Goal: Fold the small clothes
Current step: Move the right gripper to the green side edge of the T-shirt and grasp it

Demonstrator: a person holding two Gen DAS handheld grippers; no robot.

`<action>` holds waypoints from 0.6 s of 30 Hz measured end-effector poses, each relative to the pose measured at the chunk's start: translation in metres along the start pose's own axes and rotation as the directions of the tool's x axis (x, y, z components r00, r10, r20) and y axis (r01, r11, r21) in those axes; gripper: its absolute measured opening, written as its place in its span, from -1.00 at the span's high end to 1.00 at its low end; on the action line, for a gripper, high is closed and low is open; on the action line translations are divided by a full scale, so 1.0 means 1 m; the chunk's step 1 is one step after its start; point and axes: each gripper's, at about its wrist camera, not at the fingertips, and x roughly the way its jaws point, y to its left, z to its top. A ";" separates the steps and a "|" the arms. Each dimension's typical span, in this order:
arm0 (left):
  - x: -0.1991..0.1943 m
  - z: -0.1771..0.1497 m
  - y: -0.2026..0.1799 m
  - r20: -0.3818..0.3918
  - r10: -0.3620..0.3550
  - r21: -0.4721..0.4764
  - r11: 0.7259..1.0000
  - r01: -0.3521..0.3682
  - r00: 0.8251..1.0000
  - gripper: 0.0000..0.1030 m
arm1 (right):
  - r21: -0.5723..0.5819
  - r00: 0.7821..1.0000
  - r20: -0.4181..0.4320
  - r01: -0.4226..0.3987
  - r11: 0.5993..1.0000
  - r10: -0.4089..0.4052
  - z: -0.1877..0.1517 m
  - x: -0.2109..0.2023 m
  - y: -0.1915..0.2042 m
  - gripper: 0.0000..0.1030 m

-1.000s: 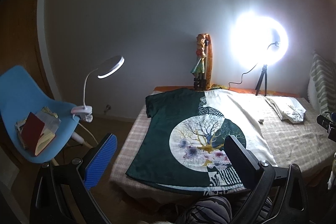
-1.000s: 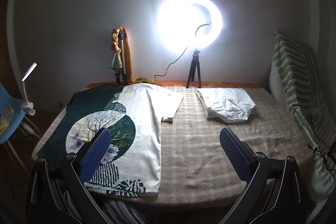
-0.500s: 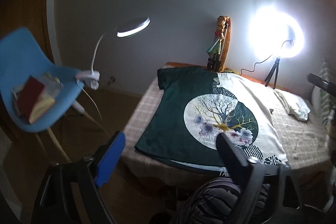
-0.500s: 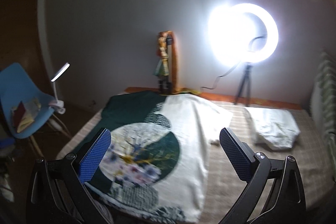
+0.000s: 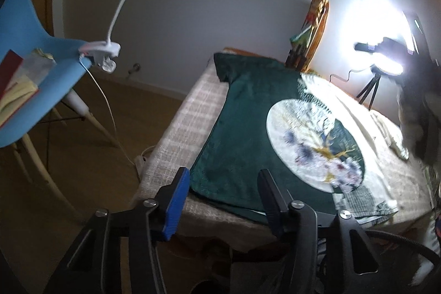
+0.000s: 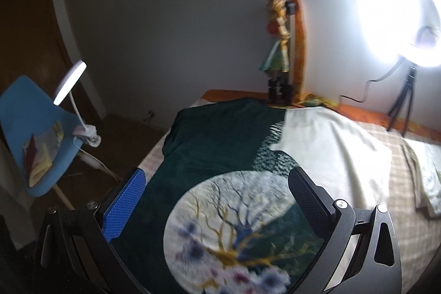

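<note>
A dark green and cream T-shirt [image 5: 248,112] with a round tree print lies flat on the checked table cover; it also shows in the right wrist view [image 6: 220,145]. My left gripper [image 5: 223,183] is open and empty, hovering at the shirt's near left hem corner. My right gripper [image 6: 217,181] is open and empty, above the shirt's middle over the tree print. A folded white garment [image 6: 425,178] lies to the right of the shirt.
A blue chair [image 5: 41,79] with papers and a clip-on lamp [image 5: 110,54] stands left of the table. A bright ring light on a tripod [image 6: 405,18] and a doll figure [image 6: 281,46] stand at the table's back edge.
Both grippers have moved left and closer to the shirt. The left one now sits by the near left hem corner, the right one over the print. Both stay open.
</note>
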 end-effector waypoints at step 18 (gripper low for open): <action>0.081 -0.017 0.028 -0.056 -0.014 0.013 1.000 0.015 0.998 0.29 | -0.080 0.981 -0.191 -0.044 0.996 0.028 0.048 0.212 0.058 -0.85</action>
